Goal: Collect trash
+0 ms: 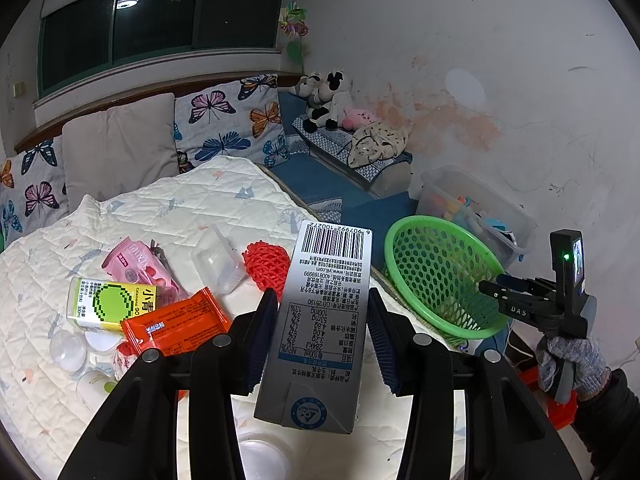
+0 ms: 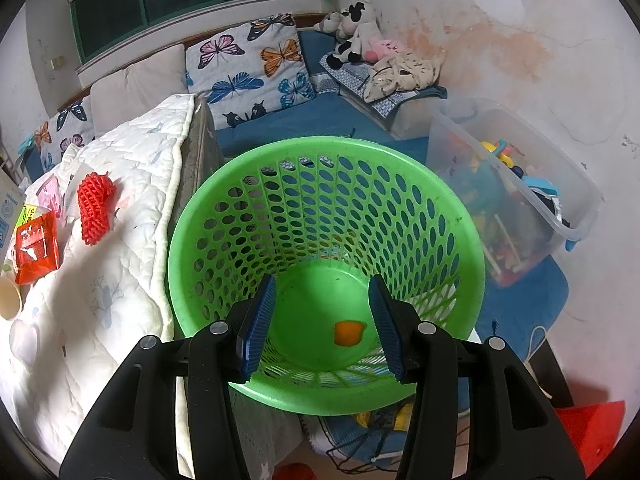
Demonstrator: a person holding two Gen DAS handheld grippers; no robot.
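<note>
We're mid-collection: our left gripper (image 1: 323, 342) has a grey milk carton (image 1: 320, 328) between its fingers. The blue pads stand just off the carton's sides, so we can't tell if the pinch is firm or only loose. The carton looks lifted off the quilt (image 1: 168, 216), barcode end pointing away from us.

Our right gripper (image 2: 322, 326) hangs over the green basket (image 2: 192, 240), fingers spread, holding nothing. Basket sits beside the bed edge, tilted toward us, with one small orange scrap (image 2: 349, 333) on its bottom.

Next move, we judge: swing the carton right, over the basket rim, then let go. It calls for clearing the rim, and the right gripper may need to back off to leave room.

Still on the quilt: pink wrapper (image 1: 136, 266), green-yellow drink box (image 1: 112, 304), orange packet (image 1: 176, 324), clear plastic tray (image 1: 218, 260), red foam net (image 1: 266, 264). Some pale cups or lids at lower left, unclear.

Surface is a soft quilted white bed cover. Room: butterfly cushions (image 1: 232, 120), dark window (image 1: 120, 28), plush cow (image 1: 324, 100), clear toy bin (image 1: 476, 208), stained white wall (image 1: 460, 120).
</note>
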